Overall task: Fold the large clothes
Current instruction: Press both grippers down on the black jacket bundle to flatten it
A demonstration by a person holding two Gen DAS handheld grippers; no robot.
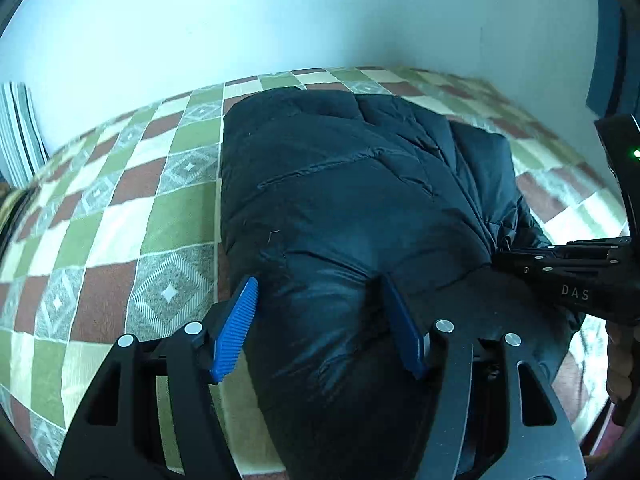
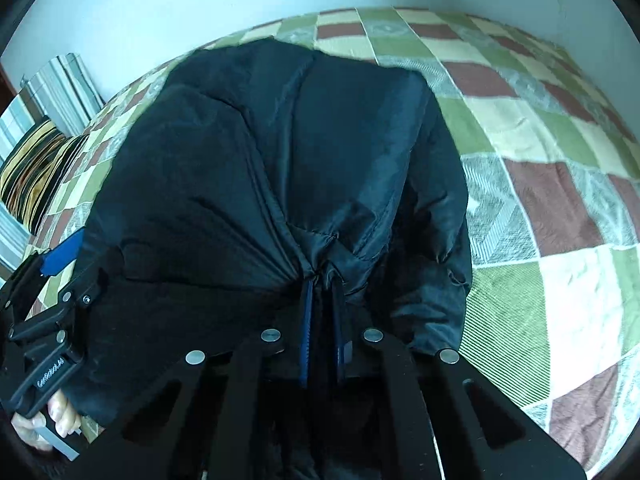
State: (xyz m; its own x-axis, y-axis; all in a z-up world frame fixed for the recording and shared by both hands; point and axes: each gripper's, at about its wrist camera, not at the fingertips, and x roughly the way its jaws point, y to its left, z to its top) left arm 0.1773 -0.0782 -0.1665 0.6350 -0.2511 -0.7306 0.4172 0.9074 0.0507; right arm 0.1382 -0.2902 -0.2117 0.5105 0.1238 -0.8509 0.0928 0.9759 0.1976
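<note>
- Task item: a large black quilted puffer jacket of shiny nylon (image 1: 352, 184), lying bunched on a bed cover of green, cream and rust-red checked fabric (image 1: 120, 216). It extends forward from both sets of fingers toward the pale wall (image 1: 280, 12).
- Left gripper (image 1: 320, 320): black frame with blue ribbed pads (image 1: 236, 328). The jaws stand well apart, with a puffed fold of the jacket bulging up between them. The right-hand pad sits against the fabric; the left-hand pad shows its ribbed face clear of it. The fold is not pinched; the fingers are released.
- Right gripper (image 2: 322, 320): the two blue-edged fingers (image 2: 307, 320) are clenched nearly together on a gathered seam of the jacket. Creases radiate out from the pinch point just ahead of the fingertips, so the cloth is drawn taut there.
- In the left wrist view, the right gripper enters from the right of the left fingers, its tips buried in the jacket's edge.
- In the right wrist view, the left gripper shows to the left of the right fingers, a hand (image 2: 44, 420) holding its handle at the lower left edge.
- Striped pillows (image 2: 48, 120) lie far to the left of the fingers, against the wall.
- The bed cover lies bare to the right of the right fingers.
</note>
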